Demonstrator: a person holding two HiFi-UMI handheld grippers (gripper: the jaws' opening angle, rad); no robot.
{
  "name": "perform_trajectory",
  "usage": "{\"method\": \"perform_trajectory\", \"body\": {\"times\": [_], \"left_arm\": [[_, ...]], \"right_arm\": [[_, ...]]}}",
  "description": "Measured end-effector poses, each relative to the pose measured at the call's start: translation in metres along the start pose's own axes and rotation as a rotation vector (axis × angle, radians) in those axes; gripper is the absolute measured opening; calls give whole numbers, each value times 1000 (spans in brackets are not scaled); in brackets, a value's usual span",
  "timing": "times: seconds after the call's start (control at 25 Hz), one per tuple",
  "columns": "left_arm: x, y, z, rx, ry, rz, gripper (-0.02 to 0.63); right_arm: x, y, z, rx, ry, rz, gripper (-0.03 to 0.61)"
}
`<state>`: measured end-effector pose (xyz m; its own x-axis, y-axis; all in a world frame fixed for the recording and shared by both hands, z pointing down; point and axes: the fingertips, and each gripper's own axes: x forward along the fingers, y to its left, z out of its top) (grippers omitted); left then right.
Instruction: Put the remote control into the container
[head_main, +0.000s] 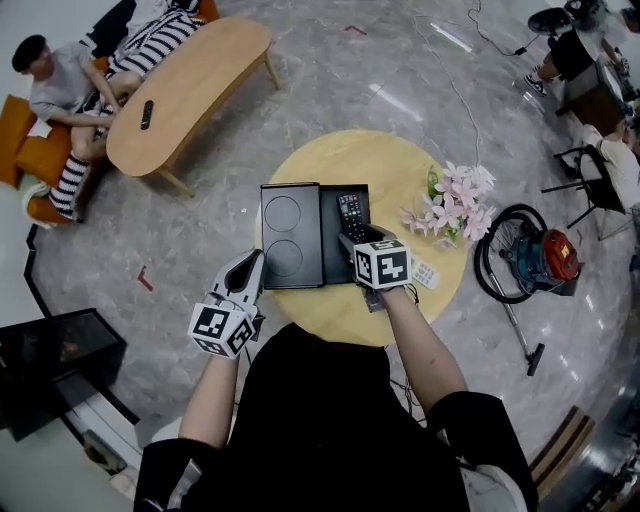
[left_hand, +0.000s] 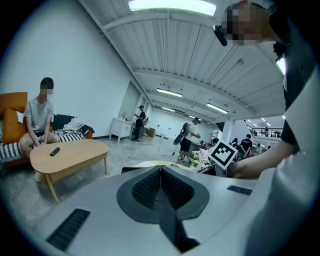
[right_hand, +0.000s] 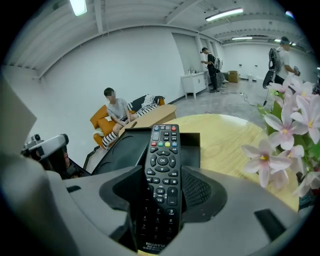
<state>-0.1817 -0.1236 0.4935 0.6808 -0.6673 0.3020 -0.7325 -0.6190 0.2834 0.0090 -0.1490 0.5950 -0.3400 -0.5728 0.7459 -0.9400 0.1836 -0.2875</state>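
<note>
Left gripper (head_main: 250, 272) (left_hand: 160, 172) is clenched with nothing in it. It hangs near-left of the container (head_main: 335, 255) (right_hand: 192, 145), off the table edge, and isn't part of this move.

Right gripper (head_main: 358, 238) (right_hand: 163, 192) is clamped on the remote control (head_main: 349, 213) (right_hand: 163, 150) at its lower half, buttons up. The remote's long axis runs along the jaws, pointing away from the person and roughly parallel to the container's long side. Its far end sits over the container's open compartment, on the near-right part. Can't tell if it touches the bottom.

Judgement: the right hand does the job. It should lower, nudge forward so the tail clears the near wall, then release.

The lid (head_main: 290, 235) (right_hand: 120, 150) lies open flat against the container's left side, clear of the path.

Right of the container on the round table (head_main: 400, 165) is a white slab (head_main: 426, 273), maybe a second remote. Beyond that are pink flowers (head_main: 452, 205) (right_hand: 285, 135), close to the forearm but not in the drop line.

Far left of the container, across the floor, is an oblong wooden table (head_main: 190, 85) with a seated person (head_main: 70, 90).
</note>
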Motion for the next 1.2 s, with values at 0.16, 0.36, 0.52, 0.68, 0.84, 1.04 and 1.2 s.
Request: {"method": "perform_trajectory", "body": {"times": [0.16, 0.36, 0.52, 0.68, 0.84, 1.04, 1.2], "left_arm": [[-8, 13, -2, -11, 1, 22, 8], [-20, 30, -5, -31, 1, 59, 8], [-27, 41, -7, -40, 5, 76, 8], [-31, 47, -11, -50, 11, 84, 8], [-34, 54, -14, -62, 17, 90, 8], [-33, 56, -15, -74, 11, 88, 8], [-34, 58, -17, -83, 10, 87, 8]], "right_arm": [[20, 1, -4, -1, 52, -38, 250], [42, -1, -12, 2, 107, -89, 250], [53, -1, -11, 10, 128, -124, 250], [62, -3, -12, -10, 155, -168, 250], [68, -3, -17, -34, 210, -202, 250], [71, -3, -22, -78, 262, -222, 250], [77, -6, -24, -83, 302, -249, 251]]}}
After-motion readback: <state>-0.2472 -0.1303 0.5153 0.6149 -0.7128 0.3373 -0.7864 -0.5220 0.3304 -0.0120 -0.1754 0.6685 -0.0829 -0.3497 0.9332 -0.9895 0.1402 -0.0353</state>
